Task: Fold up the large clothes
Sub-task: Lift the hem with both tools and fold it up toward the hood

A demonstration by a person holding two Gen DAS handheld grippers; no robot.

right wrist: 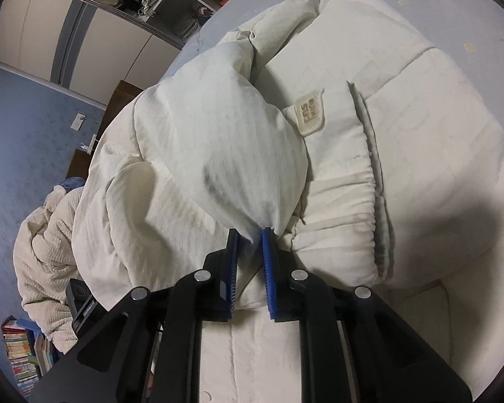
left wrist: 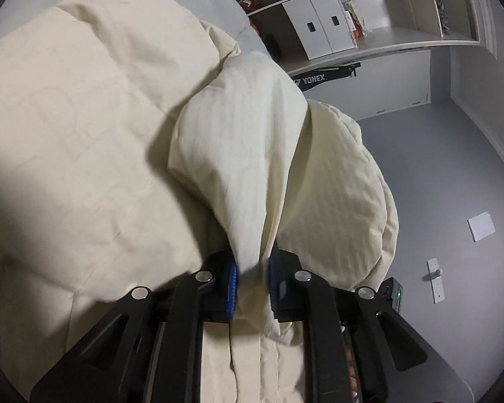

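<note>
Covering a pale grey bed (left wrist: 23, 10), the cream padded garment (left wrist: 84, 127) lies bunched beside a blue-grey floor (left wrist: 436, 168) and open shelves (left wrist: 403, 16) holding what look like white boxes (left wrist: 319, 30). Left claw (left wrist: 252, 282) and right claw (right wrist: 248, 262) each pinch a raised fold of it.

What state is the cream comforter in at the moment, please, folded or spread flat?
Partly folded: the comforter lies doubled in thick layers, a corner pinched in each gripper.
</note>
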